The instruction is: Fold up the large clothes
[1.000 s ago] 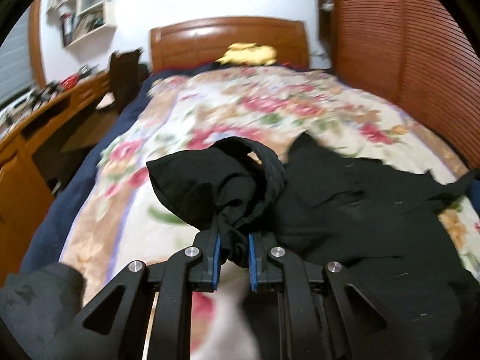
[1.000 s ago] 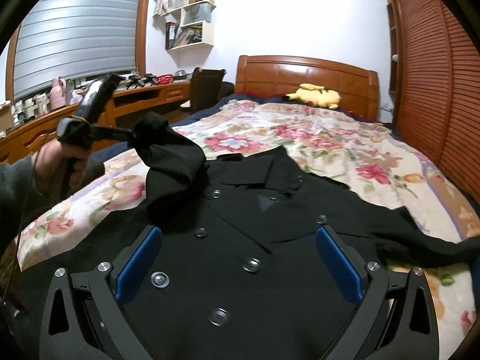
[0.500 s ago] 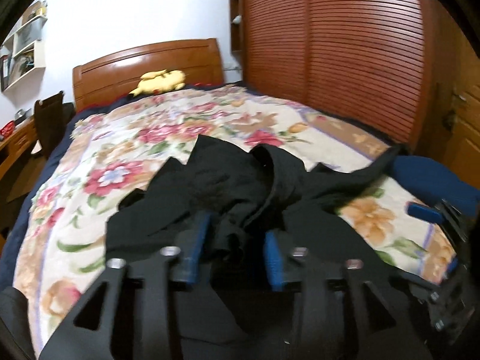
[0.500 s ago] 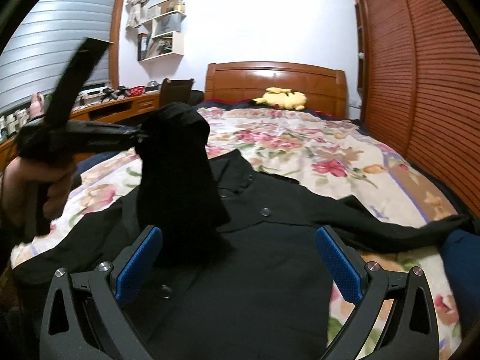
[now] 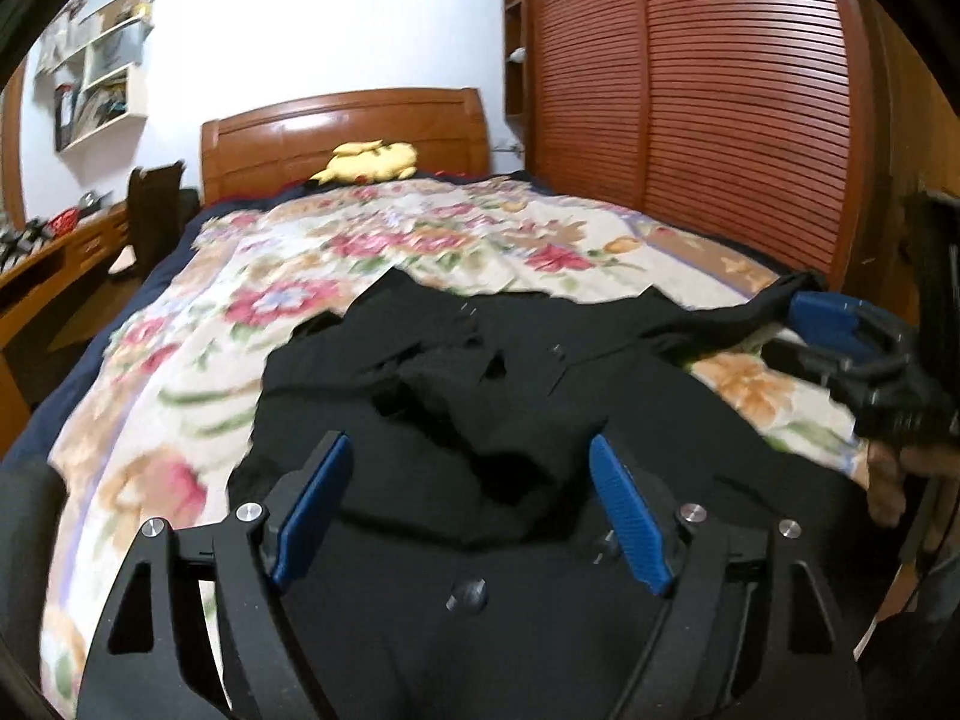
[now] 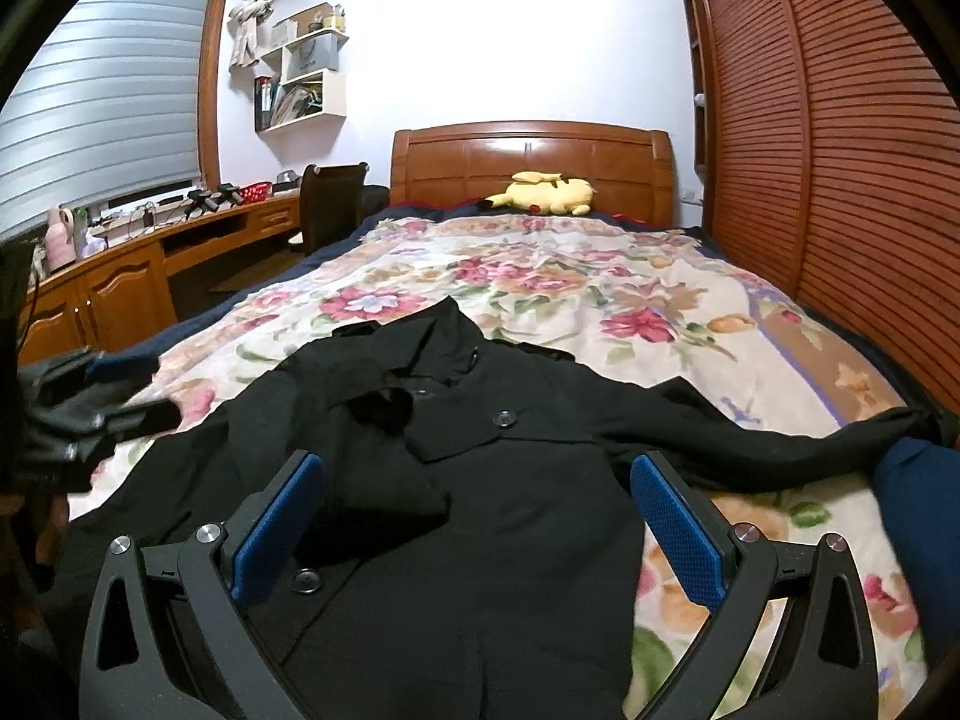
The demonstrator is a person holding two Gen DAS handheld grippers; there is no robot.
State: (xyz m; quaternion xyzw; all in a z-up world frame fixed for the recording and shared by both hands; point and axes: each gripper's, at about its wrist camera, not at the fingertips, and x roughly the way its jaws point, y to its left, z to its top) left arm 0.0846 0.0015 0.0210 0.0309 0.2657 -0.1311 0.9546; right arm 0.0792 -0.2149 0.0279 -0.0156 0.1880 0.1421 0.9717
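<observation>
Now the left gripper (image 5: 468,510), jaws just opened and empty above the black buttoned coat (image 6: 480,516), has dropped its folded-in sleeve, so the open-jawed right gripper (image 6: 477,531) must next take the outstretched sleeve (image 6: 780,444).

Left hand-held gripper (image 5: 468,498) opened; sleeve (image 6: 390,456) dropped across black coat (image 6: 480,540).

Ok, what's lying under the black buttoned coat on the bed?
Under the black buttoned coat lies the floral quilt, which shows all around it. One sleeve stretches toward a dark blue cushion. Whatever sits directly beneath the coat's body is covered.
</observation>
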